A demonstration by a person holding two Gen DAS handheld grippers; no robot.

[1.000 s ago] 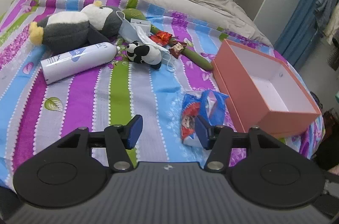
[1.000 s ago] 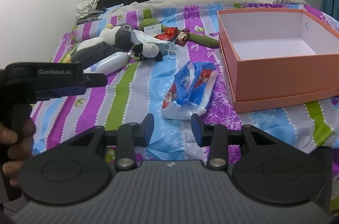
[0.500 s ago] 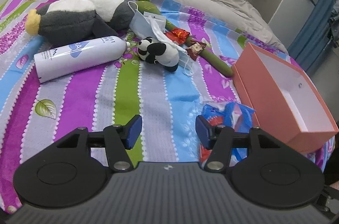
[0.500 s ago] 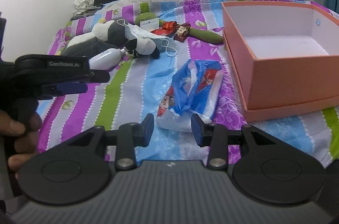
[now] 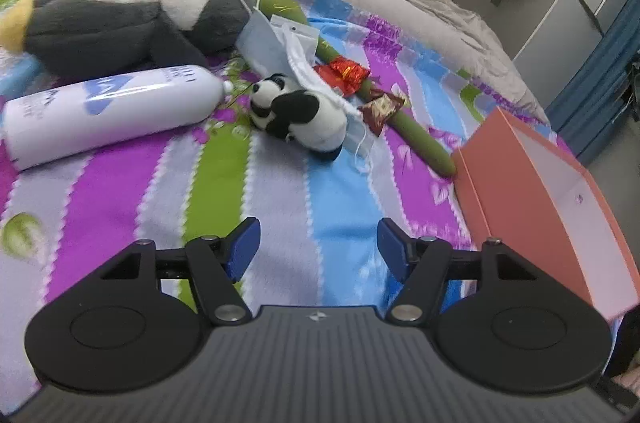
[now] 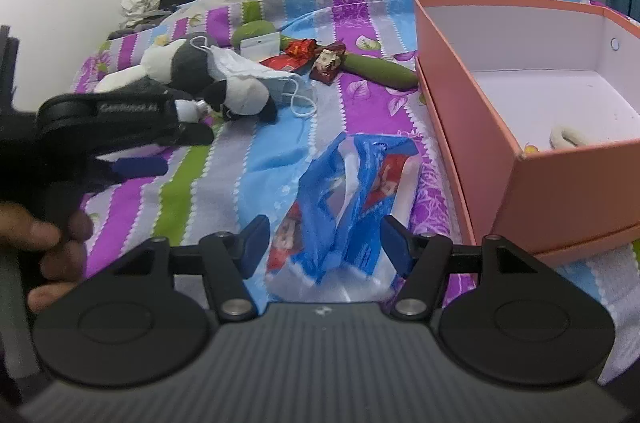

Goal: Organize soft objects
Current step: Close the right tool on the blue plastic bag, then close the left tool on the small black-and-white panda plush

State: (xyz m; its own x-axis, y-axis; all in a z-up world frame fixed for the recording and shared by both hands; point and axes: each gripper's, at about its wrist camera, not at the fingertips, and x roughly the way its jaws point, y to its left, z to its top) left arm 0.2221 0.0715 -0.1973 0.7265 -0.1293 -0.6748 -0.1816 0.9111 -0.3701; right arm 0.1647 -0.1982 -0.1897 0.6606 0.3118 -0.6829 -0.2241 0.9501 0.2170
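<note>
Fingers of your right gripper (image 6: 324, 243) and left gripper (image 5: 318, 243) have just spread, gripping nothing; the box (image 6: 472, 111) holds one pale item, with the small panda (image 5: 300, 117) and blue packet (image 6: 352, 191) left on the bed.

Blurred white lettering on the left tongs (image 6: 132, 167) — perhaps "GenRobot.AI", small print on the white bottle (image 5: 108, 115) — unreadable

You see a bedspread (image 5: 120, 183) striped purple, green, blue and grey with scalloped white edging and leaf motifs; a black-and-white panda toy (image 5: 300, 115); a white bottle (image 5: 108, 111) with blue marks; a salmon-pink box (image 6: 560, 175), white inside; a blue, red and white plastic bag (image 6: 352, 191).
</note>
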